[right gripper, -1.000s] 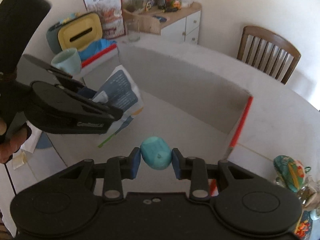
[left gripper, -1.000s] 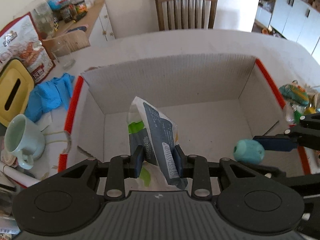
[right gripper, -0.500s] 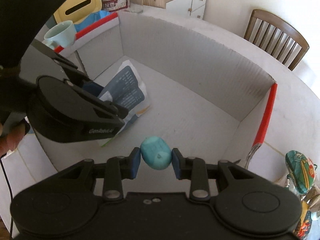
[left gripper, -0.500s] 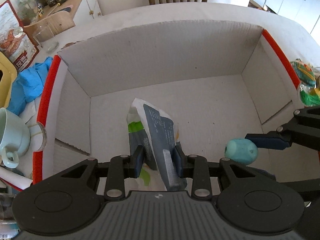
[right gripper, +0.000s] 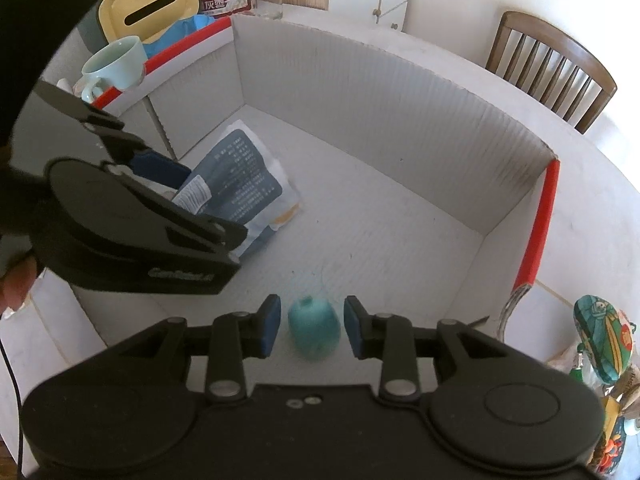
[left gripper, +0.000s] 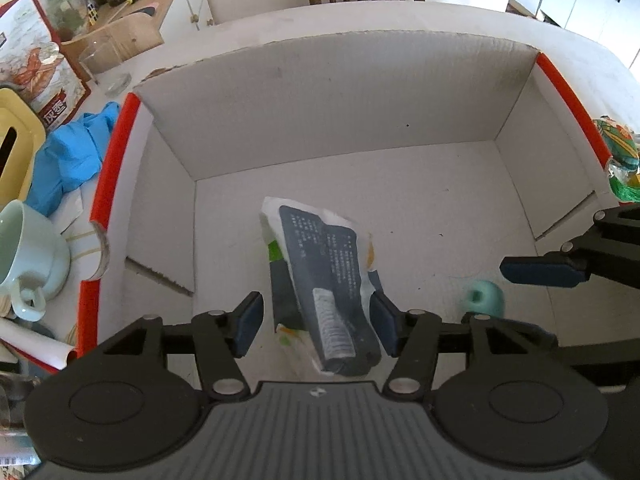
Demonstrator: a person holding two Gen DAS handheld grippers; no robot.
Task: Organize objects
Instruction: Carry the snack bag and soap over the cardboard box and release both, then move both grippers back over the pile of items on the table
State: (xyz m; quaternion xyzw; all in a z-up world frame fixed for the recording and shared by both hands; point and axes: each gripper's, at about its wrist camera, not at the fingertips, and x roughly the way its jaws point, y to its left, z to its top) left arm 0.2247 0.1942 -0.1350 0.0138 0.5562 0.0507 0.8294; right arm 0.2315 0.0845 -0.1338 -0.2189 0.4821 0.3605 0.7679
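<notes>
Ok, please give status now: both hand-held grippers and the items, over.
Left hand-held gripper open, packet between fingers. Right hand-held gripper open around teal ball. Both inside cardboard box. Nothing blocking.

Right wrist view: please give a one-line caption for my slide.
Open right tool straddles a teal ball inside the white cardboard box, beside the left tool and packet.

Ahead of both grippers the floor of the cardboard box (left gripper: 420, 184) is lying bare up to its far wall. The packet (left gripper: 320, 276) is sitting between the left gripper (left gripper: 316, 322) fingers, the teal ball (right gripper: 314, 328) between the right gripper (right gripper: 310, 326) fingers. The box walls are hemming in both sides.
</notes>
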